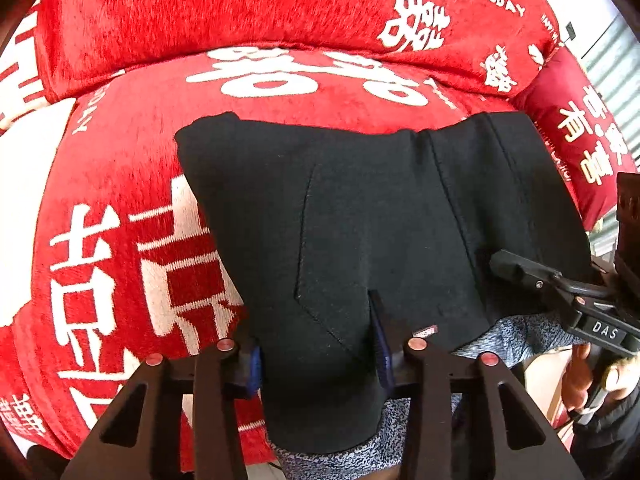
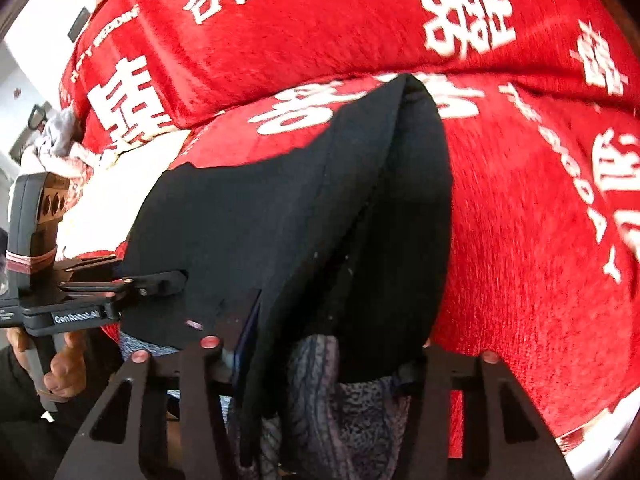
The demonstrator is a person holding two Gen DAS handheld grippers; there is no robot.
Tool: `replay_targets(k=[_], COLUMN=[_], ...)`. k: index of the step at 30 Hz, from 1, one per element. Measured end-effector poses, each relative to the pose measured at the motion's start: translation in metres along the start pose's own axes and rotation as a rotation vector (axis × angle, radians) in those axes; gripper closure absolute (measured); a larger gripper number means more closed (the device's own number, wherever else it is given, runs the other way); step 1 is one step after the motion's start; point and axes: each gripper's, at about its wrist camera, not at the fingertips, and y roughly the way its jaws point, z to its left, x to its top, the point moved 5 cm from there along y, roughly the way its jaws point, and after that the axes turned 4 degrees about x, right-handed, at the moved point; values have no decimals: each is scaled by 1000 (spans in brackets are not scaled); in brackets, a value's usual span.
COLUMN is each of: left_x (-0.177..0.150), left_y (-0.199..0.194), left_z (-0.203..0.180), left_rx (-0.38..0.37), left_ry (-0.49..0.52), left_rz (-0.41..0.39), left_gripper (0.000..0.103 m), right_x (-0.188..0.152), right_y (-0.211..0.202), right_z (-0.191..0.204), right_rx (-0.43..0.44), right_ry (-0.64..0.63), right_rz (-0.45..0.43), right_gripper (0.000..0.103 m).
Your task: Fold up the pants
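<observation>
Both grippers are pinching the near hem of the black pants (image 1: 360,208), which are lying on the red sofa seat (image 1: 132,184) and hanging over its front edge. The left gripper (image 1: 318,356) is holding cloth between narrow jaws. The right gripper (image 2: 320,356) seems to be clamping a thicker bundle, though fabric is hiding its pads. The pants' long axis is running away from both tools toward the backrest (image 1: 240,8), so neither hand is nearer.

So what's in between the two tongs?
Only the black pants. In the left wrist view, the cloth fills the stretch from the left tongs to the right tongs. Both appear to clamp it above the red sofa.
</observation>
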Motion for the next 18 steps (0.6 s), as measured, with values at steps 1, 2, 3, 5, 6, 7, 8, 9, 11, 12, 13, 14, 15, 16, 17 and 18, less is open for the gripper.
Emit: replay_targets(k=[1, 2, 3, 5, 6, 7, 8, 9, 11, 12, 13, 14, 15, 16, 17, 18], left_x=[2, 4, 9, 17, 22, 28, 32, 37, 47, 51, 55, 59, 61, 64, 65, 67], left_y=[-7, -14, -23, -35, -40, -47, -51, -55, -61, -62, -63, -64, -64, -62, -60, -57], left_z=[2, 6, 12, 22, 29, 37, 44, 52, 71, 76, 87, 94, 102, 112, 120, 127], left_rx=[-5, -4, -6, -11, -8, -1, 6, 16, 46, 56, 69, 79, 86, 91, 94, 98], left_ry=[-8, -16, -26, -40, -44, -48, -53, -57, -72, -78, -90, -102, -113, -123, -131, -139], left_rz=[-7, -17, -30, -45, -50, -57, -63, -67, -72, -72, -72, -70, -67, -62, -56, -48], left_gripper=[59, 60, 60, 60, 60, 59, 59, 59, 59, 59, 59, 59, 59, 59, 59, 59], right_x=[4, 9, 14, 27, 32, 40, 45, 53, 68, 76, 81, 87, 93, 98, 102, 106], right_y=[-6, -10, -13, -17, -17, -16, -15, -11, 0, 6, 12, 19, 26, 33, 40, 48], right_z=[7, 12, 17, 28, 31, 37, 40, 48, 61, 69, 74, 79, 84, 88, 91, 94], right_rx=[8, 21, 35, 53, 65, 80, 88, 96, 109, 114, 119, 127, 136, 139, 143, 146], right_ry=[1, 2, 1, -3, -2, -3, -5, -8, -8, -10, -11, -8, -5, -4, -1, 5], right_rz=[-13, -24, -37, -53, -57, -63, -65, -66, -63, -60, -56, -52, -45, -39, -31, -21], right_gripper=[51, 52, 52, 52, 52, 52, 52, 52, 52, 52, 52, 52, 52, 52, 52, 52])
